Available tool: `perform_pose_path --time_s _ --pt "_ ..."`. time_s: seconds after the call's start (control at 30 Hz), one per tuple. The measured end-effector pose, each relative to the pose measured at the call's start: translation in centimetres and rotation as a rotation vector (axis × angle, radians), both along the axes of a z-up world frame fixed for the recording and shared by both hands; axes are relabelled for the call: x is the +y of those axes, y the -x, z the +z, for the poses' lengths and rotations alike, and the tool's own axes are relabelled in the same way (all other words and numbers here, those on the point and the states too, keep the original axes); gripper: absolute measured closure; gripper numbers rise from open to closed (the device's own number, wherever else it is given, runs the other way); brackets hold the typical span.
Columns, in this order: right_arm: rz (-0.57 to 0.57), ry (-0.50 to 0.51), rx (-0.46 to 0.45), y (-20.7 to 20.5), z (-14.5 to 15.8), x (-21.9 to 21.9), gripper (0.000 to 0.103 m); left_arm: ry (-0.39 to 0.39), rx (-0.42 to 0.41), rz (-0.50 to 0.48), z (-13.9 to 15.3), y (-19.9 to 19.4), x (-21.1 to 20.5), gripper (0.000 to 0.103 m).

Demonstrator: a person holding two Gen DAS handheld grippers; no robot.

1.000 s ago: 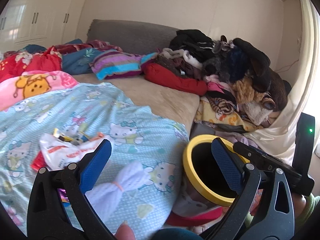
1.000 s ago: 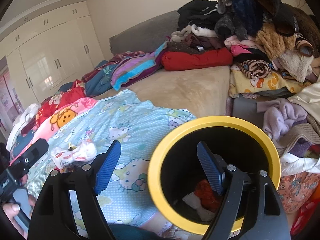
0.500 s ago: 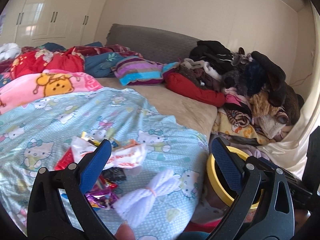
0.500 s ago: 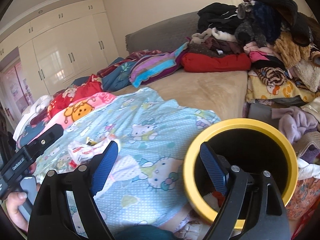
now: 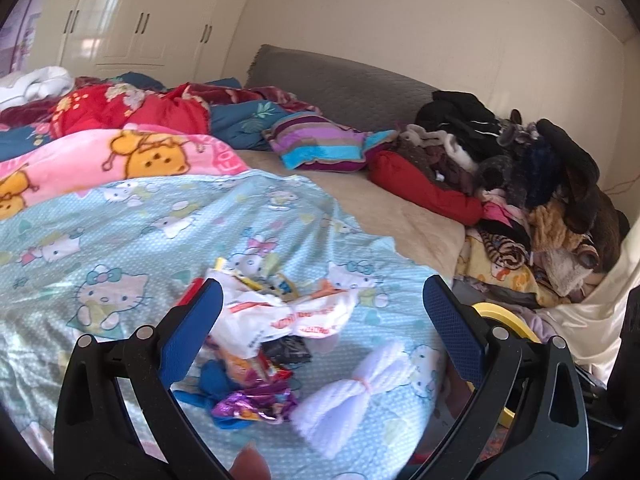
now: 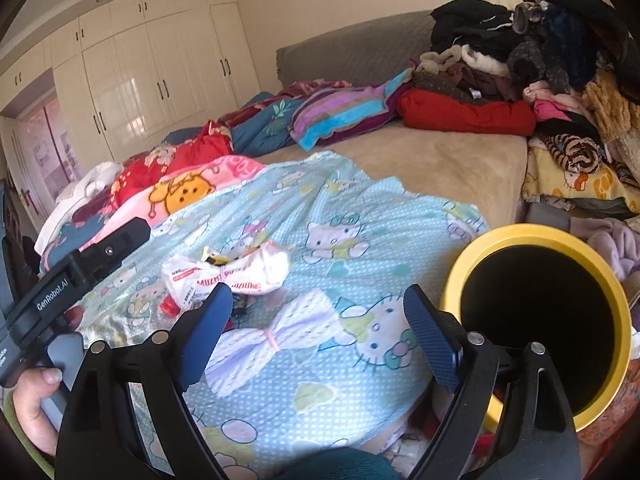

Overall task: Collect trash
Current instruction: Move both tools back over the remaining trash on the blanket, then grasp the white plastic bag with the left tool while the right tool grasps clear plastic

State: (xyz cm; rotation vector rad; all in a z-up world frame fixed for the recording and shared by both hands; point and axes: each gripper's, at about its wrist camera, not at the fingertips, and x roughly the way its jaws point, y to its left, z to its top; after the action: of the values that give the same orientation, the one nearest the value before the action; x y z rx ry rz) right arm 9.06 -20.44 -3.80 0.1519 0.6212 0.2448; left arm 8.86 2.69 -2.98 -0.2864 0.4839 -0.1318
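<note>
A heap of trash lies on the light-blue cartoon-cat sheet (image 5: 120, 248): a white snack wrapper (image 5: 288, 314), a shiny purple wrapper (image 5: 256, 402), a blue scrap (image 5: 214, 380) and a white tied bundle (image 5: 352, 388). My left gripper (image 5: 320, 332) is open and empty, just above and in front of the heap. My right gripper (image 6: 320, 332) is open and empty above the white bundle (image 6: 272, 336), with the white wrapper (image 6: 228, 276) beyond it. The yellow-rimmed bin (image 6: 540, 320) stands at the bed's edge, right of the right gripper; only its rim (image 5: 500, 316) shows in the left wrist view.
A tall pile of clothes (image 5: 540, 184) fills the right side of the bed. A pink cartoon blanket (image 5: 120, 160), red bedding (image 5: 128, 112) and a striped pillow (image 5: 320, 144) lie behind. White wardrobes (image 6: 152, 72) stand at the far left. The left gripper's handle (image 6: 72, 280) shows at left.
Both grippers have swung left, away from the bin and toward the trash heap. The bin has slid to the right edge of both views. Both stayed open.
</note>
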Motion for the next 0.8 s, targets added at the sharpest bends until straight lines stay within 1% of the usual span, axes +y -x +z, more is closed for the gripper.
perform_pose_path --time_s 0.37,0.67,0.8 --pt "-0.014 0.02 0.093 -2.6 -2.7 2.6 0.018 0.03 0.046 0.073 -1.8 -0.8 3.5 0.011" --pt "-0.035 0.027 0.163 -4.8 -5.0 3.5 0.018 0.055 0.09 0.082 -3.5 -2.1 4.5 0.011" --pt "-0.061 0.017 0.211 -6.2 -6.2 3.6 0.018 0.072 0.116 0.081 -4.4 -3.1 4.7 0.011"
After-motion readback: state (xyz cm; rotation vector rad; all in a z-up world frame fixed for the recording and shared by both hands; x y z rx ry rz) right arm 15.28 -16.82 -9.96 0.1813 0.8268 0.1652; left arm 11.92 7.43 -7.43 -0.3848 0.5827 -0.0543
